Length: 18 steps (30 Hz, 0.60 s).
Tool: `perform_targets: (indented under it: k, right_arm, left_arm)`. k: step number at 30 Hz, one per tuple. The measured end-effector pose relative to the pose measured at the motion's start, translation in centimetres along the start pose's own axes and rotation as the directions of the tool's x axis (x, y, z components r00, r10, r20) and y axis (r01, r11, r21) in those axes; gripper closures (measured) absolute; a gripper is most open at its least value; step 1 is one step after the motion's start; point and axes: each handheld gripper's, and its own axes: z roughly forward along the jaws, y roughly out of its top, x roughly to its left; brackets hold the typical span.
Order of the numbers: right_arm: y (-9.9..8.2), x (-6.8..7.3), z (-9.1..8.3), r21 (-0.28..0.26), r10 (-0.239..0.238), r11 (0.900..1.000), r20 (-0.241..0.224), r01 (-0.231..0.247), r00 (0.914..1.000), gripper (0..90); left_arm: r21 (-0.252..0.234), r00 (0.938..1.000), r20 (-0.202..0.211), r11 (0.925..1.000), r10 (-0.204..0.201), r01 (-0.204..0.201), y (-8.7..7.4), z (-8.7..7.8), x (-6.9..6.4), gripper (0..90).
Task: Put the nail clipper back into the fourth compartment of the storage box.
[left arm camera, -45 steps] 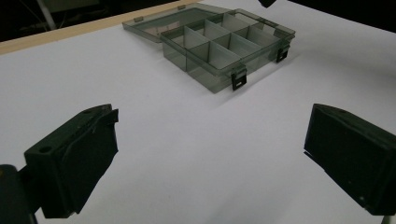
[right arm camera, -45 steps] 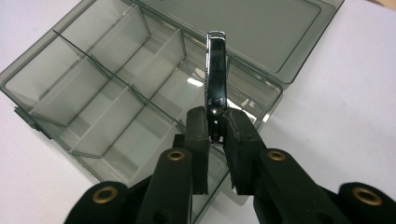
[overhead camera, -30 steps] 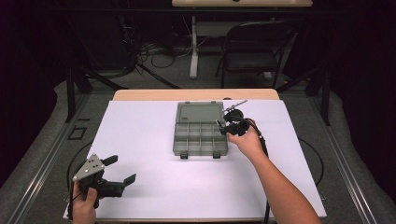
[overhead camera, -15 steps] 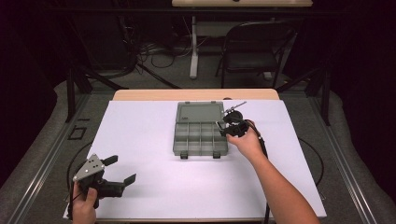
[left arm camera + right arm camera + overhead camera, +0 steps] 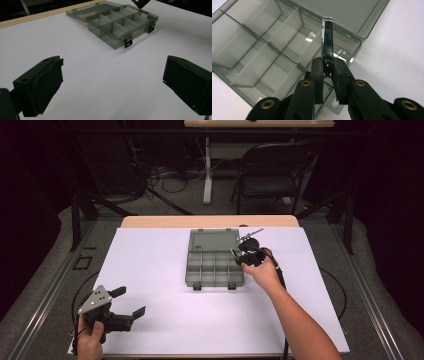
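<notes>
A smoky-grey plastic compartment box lies open mid-table, its lid folded flat to the far side and its compartments empty. My right gripper hovers at the box's right edge, shut on a slim chrome metal clip that points out over the right-hand compartments. My left gripper rests low at the near left corner, open, with nothing between its jaws. From there the box is well ahead, and the other gripper's tip shows above it.
A white sheet covers the table, with a strip of bare wood along the far edge. A folding chair, a table leg and floor cables stand beyond. The right gripper's cable trails along the forearm.
The right gripper with the clip has drifted very slightly lower at the box's right edge. The left gripper has stayed put.
</notes>
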Motion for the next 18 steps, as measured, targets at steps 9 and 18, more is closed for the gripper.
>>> perform_targets:
  k: [9, 18]
  right_arm:
    - [0.06, -0.06, 0.02, -0.026, -0.011, 0.9996, 0.019, 0.011, 0.9998, 63.7]
    - [-0.02, 0.16, -0.1, -0.093, -0.019, 0.9954, 0.021, 0.021, 0.9996, 35.7]
  left_arm:
    - [0.0, 1.0, 0.001, 1.0, 0.0, 0.0, -0.02, 0.03, 0.02, 2.5]
    - [0.004, 1.0, -0.002, 1.0, -0.006, 0.006, 0.02, 0.11, 0.03, 2.5]
